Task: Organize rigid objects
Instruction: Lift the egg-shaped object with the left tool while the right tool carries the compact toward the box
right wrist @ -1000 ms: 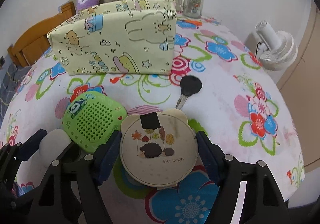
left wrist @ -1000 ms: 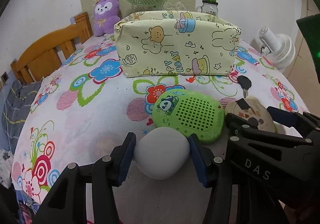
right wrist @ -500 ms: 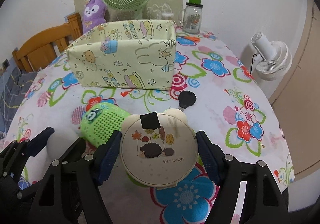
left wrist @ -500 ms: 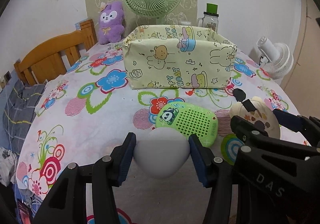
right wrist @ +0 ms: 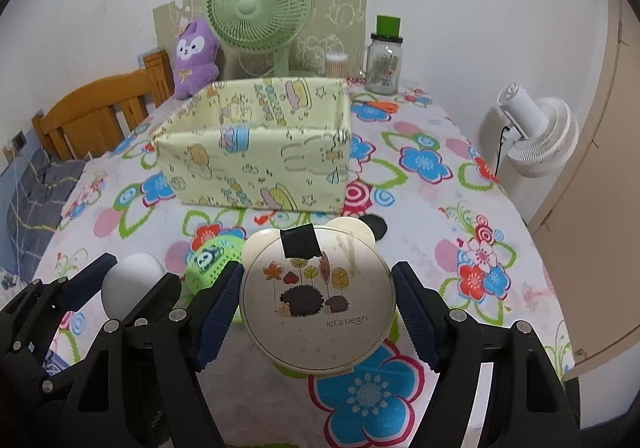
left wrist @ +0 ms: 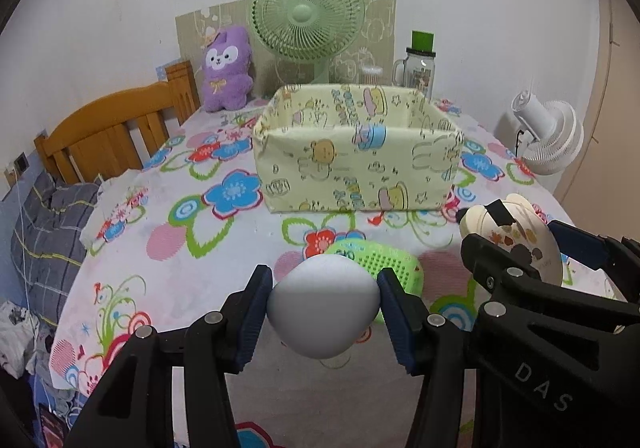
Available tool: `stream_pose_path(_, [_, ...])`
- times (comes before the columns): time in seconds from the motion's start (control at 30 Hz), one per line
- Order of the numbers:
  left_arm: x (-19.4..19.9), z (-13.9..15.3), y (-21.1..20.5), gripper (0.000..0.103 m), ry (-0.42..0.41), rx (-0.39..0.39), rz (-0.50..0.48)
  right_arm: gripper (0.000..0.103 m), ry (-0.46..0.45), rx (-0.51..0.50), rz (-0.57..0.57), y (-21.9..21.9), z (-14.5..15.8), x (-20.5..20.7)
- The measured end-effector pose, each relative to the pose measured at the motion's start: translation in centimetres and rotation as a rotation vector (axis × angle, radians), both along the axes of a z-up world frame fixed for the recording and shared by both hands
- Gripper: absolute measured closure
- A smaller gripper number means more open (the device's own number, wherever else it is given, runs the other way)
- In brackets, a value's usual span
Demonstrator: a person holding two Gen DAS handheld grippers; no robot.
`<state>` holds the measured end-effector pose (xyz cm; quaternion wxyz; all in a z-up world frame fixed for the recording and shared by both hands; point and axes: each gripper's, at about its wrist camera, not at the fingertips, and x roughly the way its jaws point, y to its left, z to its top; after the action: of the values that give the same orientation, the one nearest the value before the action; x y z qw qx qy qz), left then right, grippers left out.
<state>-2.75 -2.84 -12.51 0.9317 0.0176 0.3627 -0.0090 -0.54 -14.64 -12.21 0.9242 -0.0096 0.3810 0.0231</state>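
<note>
Floral tablecloth (left wrist: 224,272) all round: left gripper (left wrist: 325,312) clamps the white egg (left wrist: 323,306), right gripper (right wrist: 318,302) clamps the round tin (right wrist: 318,298), both lifted short of the box (left wrist: 360,171). Green speaker (right wrist: 212,258) and key (right wrist: 377,226) remain.

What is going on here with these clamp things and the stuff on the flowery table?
A person is tidying up using two clamps. The left hand-held gripper is shut on a white egg-shaped object, and the right hand-held gripper holds a round cream tin with a hedgehog picture. Both are held above the table, short of the open yellow fabric box. A green speaker-like gadget and a black key lie on the cloth.
</note>
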Motion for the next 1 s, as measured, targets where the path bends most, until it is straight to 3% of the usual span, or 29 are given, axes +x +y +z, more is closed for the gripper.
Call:
stream_pose_path(0.53, [1.2, 4.1, -0.3, 0.047, -0.065, 0.010, -0.003, 0.026, -0.076, 0.008, -0.008, -0.4, 4.1, 0.6])
stream_pose_path(1.0, [2.7, 6.0, -0.1, 0.047, -0.089, 0.011, -0.007, 0.026, -0.111, 0.010, -0.008, 0.0, 6.3, 1.7])
